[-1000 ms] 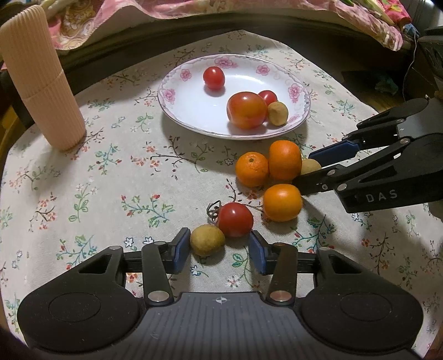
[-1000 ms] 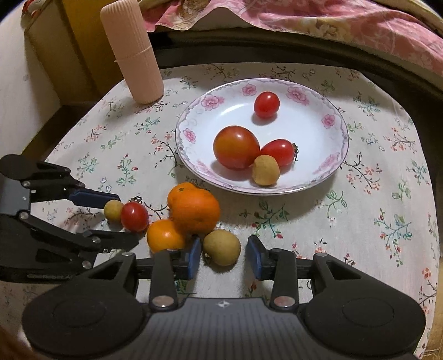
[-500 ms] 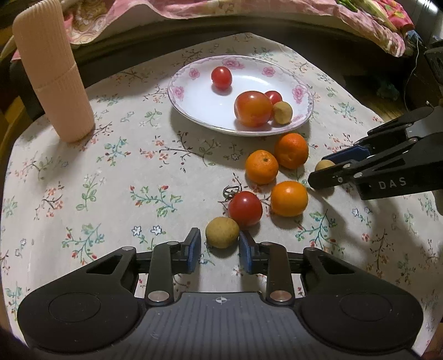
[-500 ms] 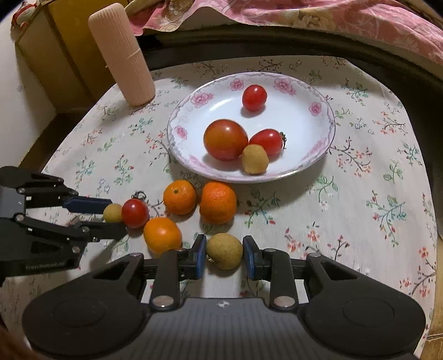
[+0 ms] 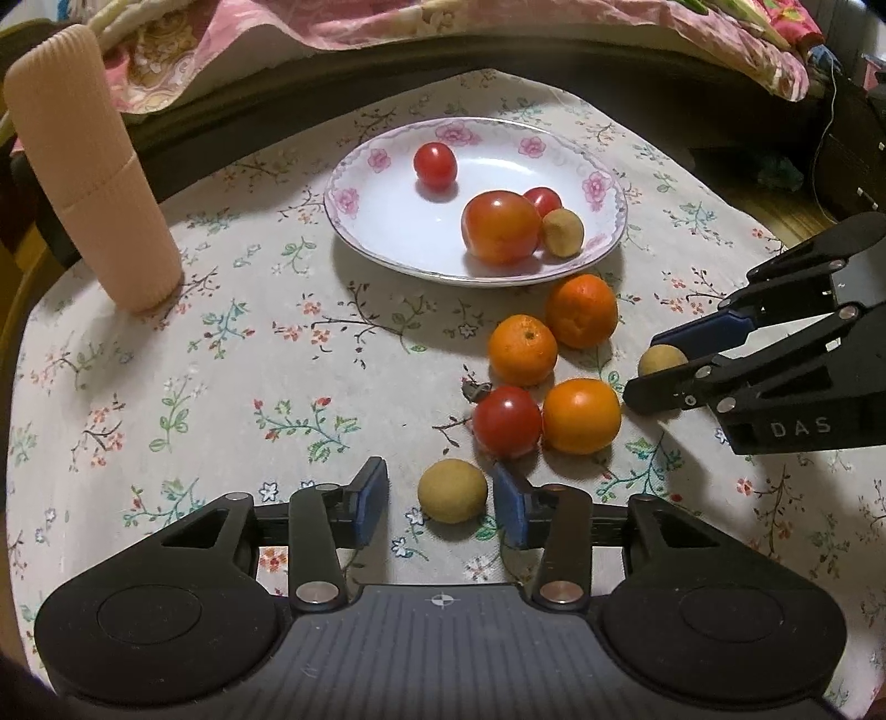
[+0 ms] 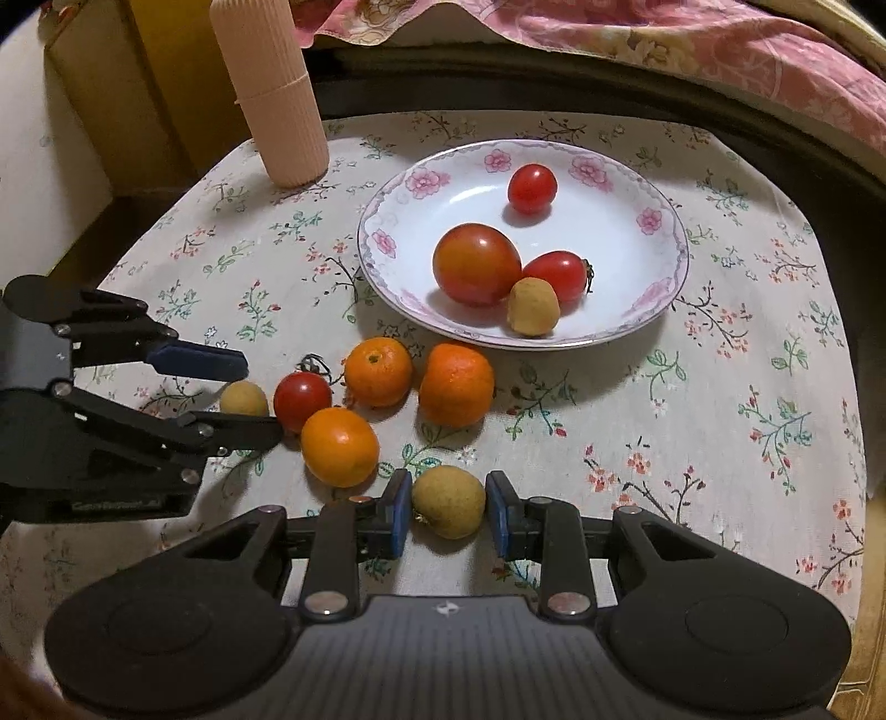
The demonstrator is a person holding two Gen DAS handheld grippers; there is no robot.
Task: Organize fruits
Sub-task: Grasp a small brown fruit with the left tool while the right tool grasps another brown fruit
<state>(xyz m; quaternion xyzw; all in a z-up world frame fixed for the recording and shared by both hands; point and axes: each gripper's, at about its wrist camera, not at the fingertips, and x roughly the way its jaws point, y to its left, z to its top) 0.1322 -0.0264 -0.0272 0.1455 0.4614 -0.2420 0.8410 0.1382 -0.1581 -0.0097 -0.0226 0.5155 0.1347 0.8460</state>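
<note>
Floral-print tablecloth [image 5: 232,354] over a round table. White shallow plate with pink flower rim [image 5: 354,183] sits toward the far side; it holds one large red-orange tomato [image 5: 501,227], two small red cherry tomatoes [image 5: 435,164] and a small tan round longan [image 5: 562,232] touching the large tomato.

On the cloth just in front of the plate: three orange mandarins [image 5: 523,350] clustered, with a loose red cherry tomato [image 5: 506,421] touching the nearest of them.

Left gripper [image 5: 440,495]: jaws spread apart, a tan longan fruit [image 5: 453,490] lying on the cloth between the blue pads; the right pad is at the fruit's edge, the left pad stands clear of it. Not grasped.

Right gripper [image 6: 448,507]: jaws parted around a second tan longan [image 6: 448,501]; the blue pads [image 6: 400,512] sit close on either side, fruit resting on the cloth. Firm contact cannot be told.

Ribbed, peach-coloured cylindrical container [image 5: 91,171] stands upright at the far left, well apart from the fruit. Pink patterned fabric [image 6: 692,39] lies beyond the table.
</note>
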